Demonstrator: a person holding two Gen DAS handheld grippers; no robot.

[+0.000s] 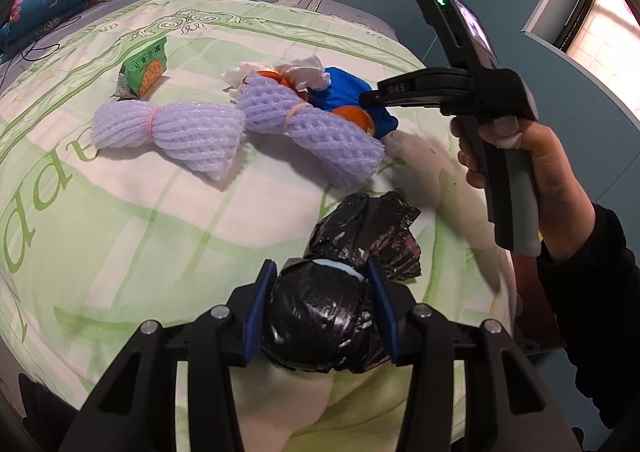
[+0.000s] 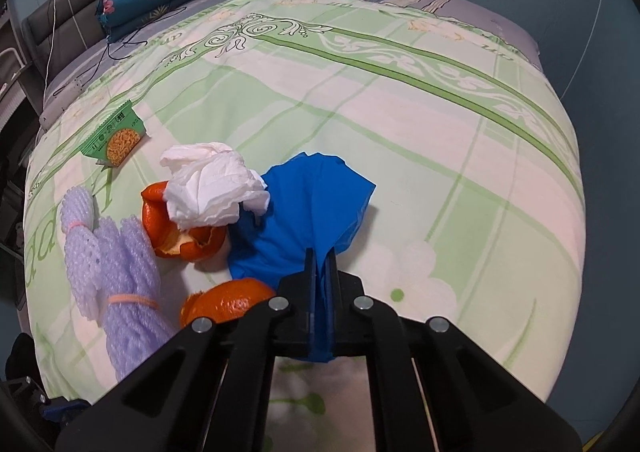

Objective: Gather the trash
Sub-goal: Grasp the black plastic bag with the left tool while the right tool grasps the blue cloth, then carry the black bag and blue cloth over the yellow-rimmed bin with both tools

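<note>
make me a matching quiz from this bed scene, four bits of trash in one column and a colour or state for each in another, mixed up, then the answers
Things:
1. black bag roll
2. blue bag
3. white tissue
4. noodle packet

States:
A. lying alone on the quilt, apart from the pile
B. pinched at its near corner by the shut right tongs
C. crumpled on top of an orange peel
D. gripped between the blue pads of the left tongs

Pairs: 1-D, 2-B, 3-C, 4-A
</note>
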